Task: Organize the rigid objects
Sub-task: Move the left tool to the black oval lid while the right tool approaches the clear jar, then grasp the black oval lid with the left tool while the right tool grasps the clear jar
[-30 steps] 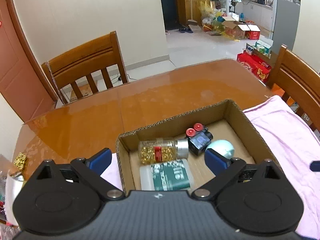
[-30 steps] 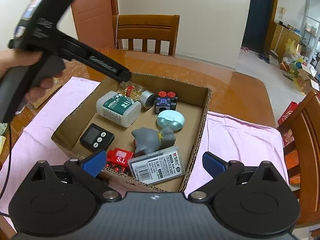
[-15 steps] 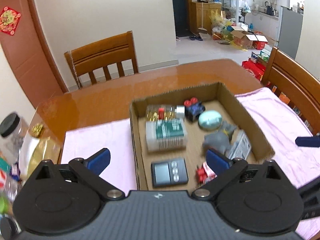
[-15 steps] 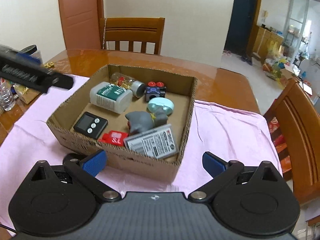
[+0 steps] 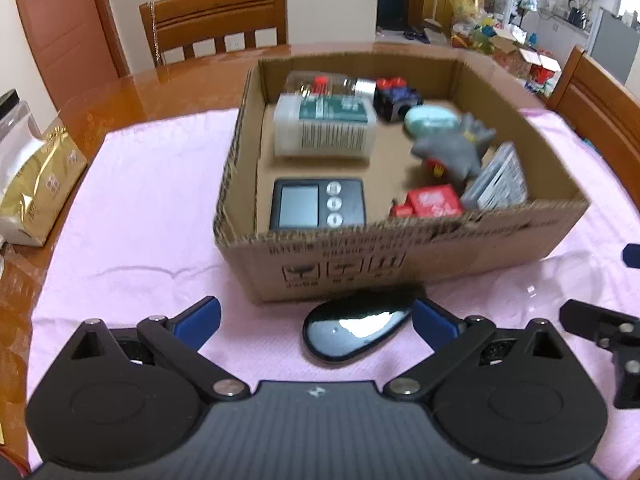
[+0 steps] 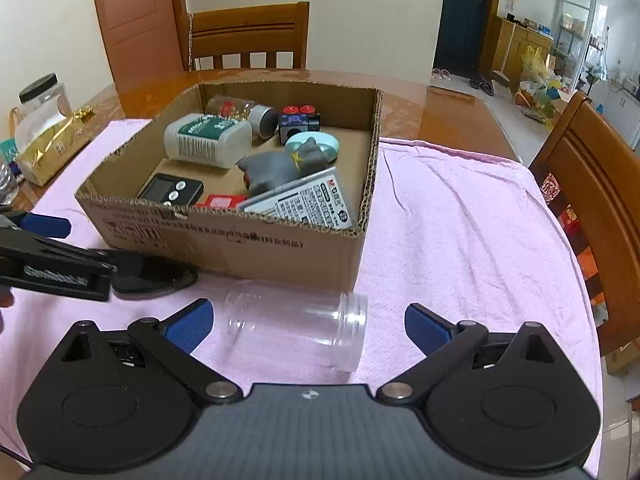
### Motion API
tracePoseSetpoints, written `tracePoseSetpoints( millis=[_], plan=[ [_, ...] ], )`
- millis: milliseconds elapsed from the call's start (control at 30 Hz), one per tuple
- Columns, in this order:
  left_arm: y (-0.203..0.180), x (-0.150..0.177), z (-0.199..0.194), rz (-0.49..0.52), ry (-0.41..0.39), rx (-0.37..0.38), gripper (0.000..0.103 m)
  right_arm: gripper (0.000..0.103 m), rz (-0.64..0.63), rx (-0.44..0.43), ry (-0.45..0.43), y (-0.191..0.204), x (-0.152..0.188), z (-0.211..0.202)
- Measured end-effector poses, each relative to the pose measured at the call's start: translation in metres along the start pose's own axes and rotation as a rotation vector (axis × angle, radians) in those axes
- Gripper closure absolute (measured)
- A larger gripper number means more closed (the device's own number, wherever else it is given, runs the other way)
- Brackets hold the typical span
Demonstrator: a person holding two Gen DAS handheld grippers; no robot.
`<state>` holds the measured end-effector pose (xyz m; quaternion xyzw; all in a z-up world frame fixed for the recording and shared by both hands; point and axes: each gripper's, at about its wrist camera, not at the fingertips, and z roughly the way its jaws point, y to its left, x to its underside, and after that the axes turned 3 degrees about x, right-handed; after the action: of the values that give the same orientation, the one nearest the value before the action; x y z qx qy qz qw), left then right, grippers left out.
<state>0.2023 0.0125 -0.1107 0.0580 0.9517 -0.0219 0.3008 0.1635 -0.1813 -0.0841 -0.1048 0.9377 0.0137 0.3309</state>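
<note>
My left hand-held gripper (image 5: pixel 316 318) has just opened wide over the black lid (image 5: pixel 356 330), nothing gripped. Right hand-held gripper (image 6: pixel 308 324) gapes wide around the jar (image 6: pixel 296 326), lying by the box (image 6: pixel 240 236) on the desk's pink cloth (image 6: pixel 460 240).

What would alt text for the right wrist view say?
An open gripper hovers over a clear jar lying on its side on a pink cloth, in front of a cardboard box of small items.
</note>
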Motion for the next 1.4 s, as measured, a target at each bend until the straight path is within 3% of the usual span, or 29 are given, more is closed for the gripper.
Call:
tracePoseSetpoints(
  millis=[200,400,833,1067,1233,1400],
  plan=[
    [0.004,0.011,0.016,-0.001,0.022,-0.009,0.001,0.000,-0.023,0.022,-0.003,0.012,0.004,0.011],
    [0.014,0.021,0.021,-0.023,0.052,0.030,0.001,0.000,-0.047,0.006,0.017,0.017,0.004,0.019],
    [0.037,0.030,0.016,-0.036,0.067,-0.029,0.001,0.000,-0.037,0.017,0.038,0.010,0.003,0.031],
    [0.015,0.029,0.015,-0.023,0.065,0.051,0.001,0.000,-0.019,-0.009,0.077,0.005,0.011,0.039],
    [-0.008,0.025,0.023,0.014,0.054,0.040,0.001,0.000,-0.030,0.004,0.104,0.001,0.019,0.047],
    [-0.017,0.013,0.033,-0.021,0.043,0.019,0.001,0.000,-0.023,0.010,0.133,-0.007,0.026,0.053]
  ],
)
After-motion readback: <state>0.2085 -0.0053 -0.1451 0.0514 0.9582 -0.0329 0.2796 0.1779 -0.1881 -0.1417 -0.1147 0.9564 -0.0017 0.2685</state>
